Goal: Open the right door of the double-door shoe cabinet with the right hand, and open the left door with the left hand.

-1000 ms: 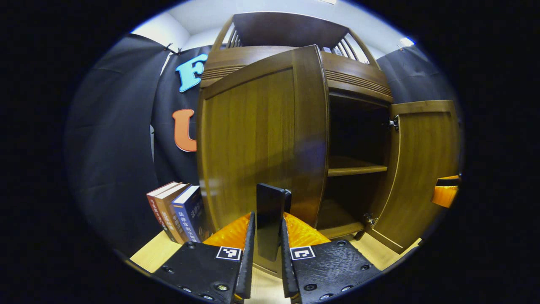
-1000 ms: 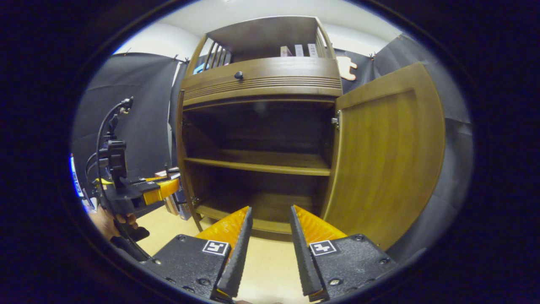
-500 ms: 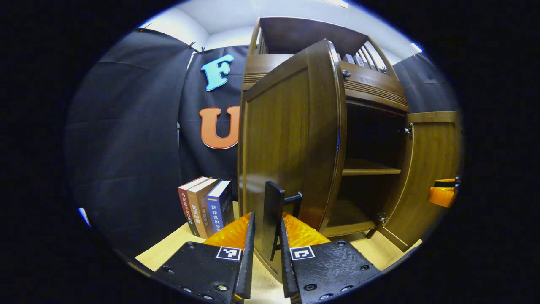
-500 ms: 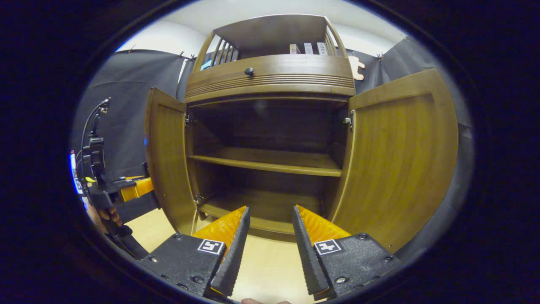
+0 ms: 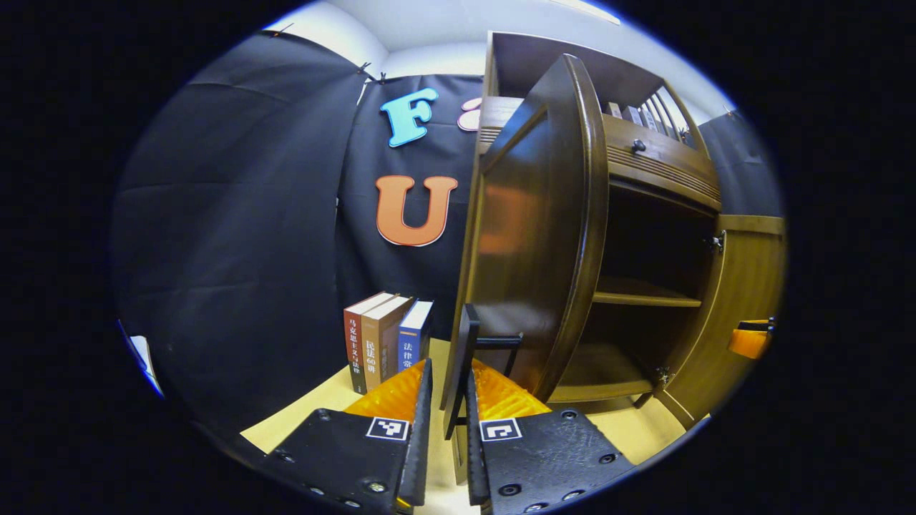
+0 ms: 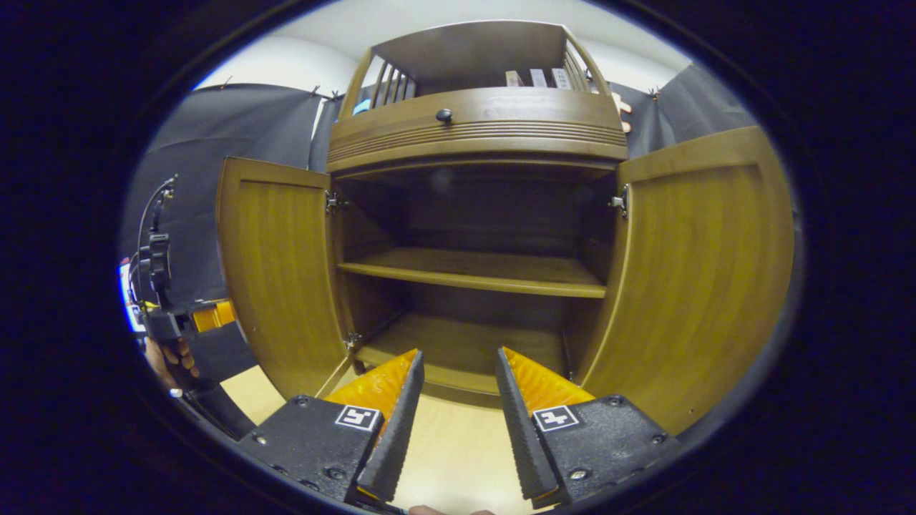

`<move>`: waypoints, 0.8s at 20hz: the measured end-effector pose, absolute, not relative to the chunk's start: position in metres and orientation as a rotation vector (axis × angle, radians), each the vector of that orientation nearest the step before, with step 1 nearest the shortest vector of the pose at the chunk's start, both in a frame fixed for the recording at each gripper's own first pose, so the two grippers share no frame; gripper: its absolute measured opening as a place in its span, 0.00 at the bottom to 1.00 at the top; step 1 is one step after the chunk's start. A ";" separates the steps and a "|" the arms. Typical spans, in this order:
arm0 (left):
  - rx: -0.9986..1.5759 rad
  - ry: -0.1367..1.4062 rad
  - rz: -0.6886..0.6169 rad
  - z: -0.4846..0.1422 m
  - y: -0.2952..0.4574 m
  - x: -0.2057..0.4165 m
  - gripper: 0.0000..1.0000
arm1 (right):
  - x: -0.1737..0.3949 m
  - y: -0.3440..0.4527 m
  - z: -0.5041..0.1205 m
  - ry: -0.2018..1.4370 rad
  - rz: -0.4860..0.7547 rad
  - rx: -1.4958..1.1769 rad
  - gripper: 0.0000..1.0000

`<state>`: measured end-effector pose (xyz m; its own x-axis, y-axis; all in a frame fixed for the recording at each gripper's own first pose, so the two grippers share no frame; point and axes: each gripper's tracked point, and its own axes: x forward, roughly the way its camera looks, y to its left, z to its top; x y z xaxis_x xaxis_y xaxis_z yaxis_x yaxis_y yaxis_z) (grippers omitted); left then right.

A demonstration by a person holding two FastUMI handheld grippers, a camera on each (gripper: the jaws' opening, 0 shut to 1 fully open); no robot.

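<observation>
The brown wooden shoe cabinet (image 6: pixel 476 132) stands with both doors swung out. In the left gripper view the left door (image 5: pixel 533 236) shows almost edge-on, and my left gripper (image 5: pixel 447 368) is shut on its black handle (image 5: pixel 467 340). Seen from the right gripper view, the left door (image 6: pixel 275 279) and the right door (image 6: pixel 705 272) stand wide to either side, and my left gripper (image 6: pixel 204 318) sits at the left door's outer edge. My right gripper (image 6: pixel 458 357) is open in front of the cabinet's floor, holding nothing.
Three upright books (image 5: pixel 383 343) stand on the pale tabletop (image 5: pixel 325 400) left of the cabinet. Inside are a middle shelf (image 6: pixel 472 272) and a bottom board. A drawer knob (image 6: pixel 444 114) sits above the opening. A hand (image 6: pixel 168 354) holds the left gripper.
The left door has swung further open, pulled by my left gripper on its handle. The right gripper has stayed open, shifting slightly; the right door has not moved.
</observation>
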<state>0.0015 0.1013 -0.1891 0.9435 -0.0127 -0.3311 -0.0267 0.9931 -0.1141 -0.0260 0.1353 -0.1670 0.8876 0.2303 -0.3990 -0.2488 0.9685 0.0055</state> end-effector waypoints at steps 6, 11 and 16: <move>-0.116 0.342 -0.013 -0.187 0.114 -0.003 0.22 | -0.023 0.148 -0.167 0.412 0.258 -0.059 0.65; -0.080 0.345 -0.023 -0.186 0.126 -0.007 0.22 | -0.018 0.150 -0.167 0.412 0.244 -0.055 0.67; -0.067 0.338 0.040 -0.180 0.155 -0.015 0.22 | -0.011 0.144 -0.161 0.402 0.227 -0.045 0.83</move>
<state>-0.0150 0.1547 -0.1800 0.9426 0.0283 -0.3327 -0.0507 0.9970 -0.0589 -0.0110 0.1443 -0.1606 0.8953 0.2102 -0.3927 -0.2281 0.9736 0.0010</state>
